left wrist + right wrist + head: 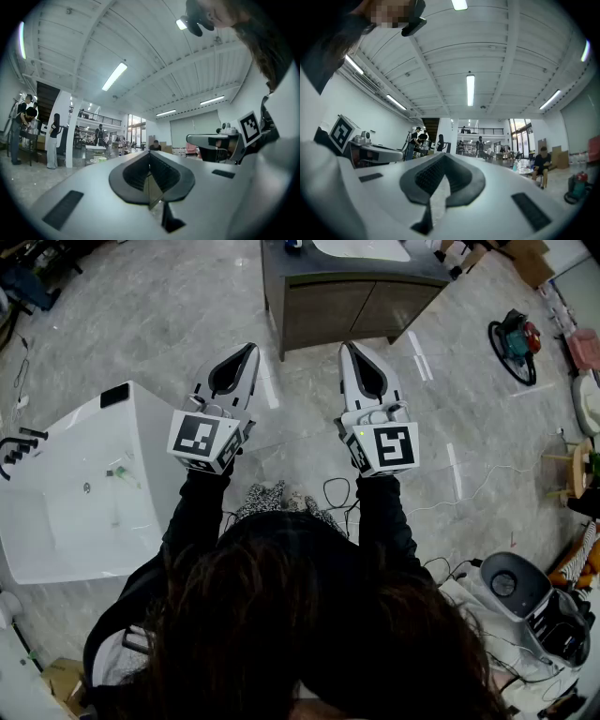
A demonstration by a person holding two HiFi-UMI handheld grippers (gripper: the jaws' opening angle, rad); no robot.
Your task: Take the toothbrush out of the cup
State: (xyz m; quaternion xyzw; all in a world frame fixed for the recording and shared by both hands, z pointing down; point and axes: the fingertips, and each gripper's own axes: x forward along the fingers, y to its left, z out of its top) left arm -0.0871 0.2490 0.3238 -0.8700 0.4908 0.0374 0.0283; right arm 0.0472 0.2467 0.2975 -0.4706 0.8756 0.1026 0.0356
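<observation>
My left gripper and right gripper are held side by side in front of the person, pointing forward over the marble floor. Both are shut with nothing between the jaws. In the left gripper view the dark pads meet at the tip of the left gripper. The right gripper looks the same in its own view. No cup shows clearly in any view. A small green item, perhaps a toothbrush, lies on the white basin at the left.
A grey vanity cabinet with a white sink top stands ahead. The white basin has a black tap. Cables trail on the floor by the person's feet. Equipment sits at the lower right. Several people stand in the hall beyond.
</observation>
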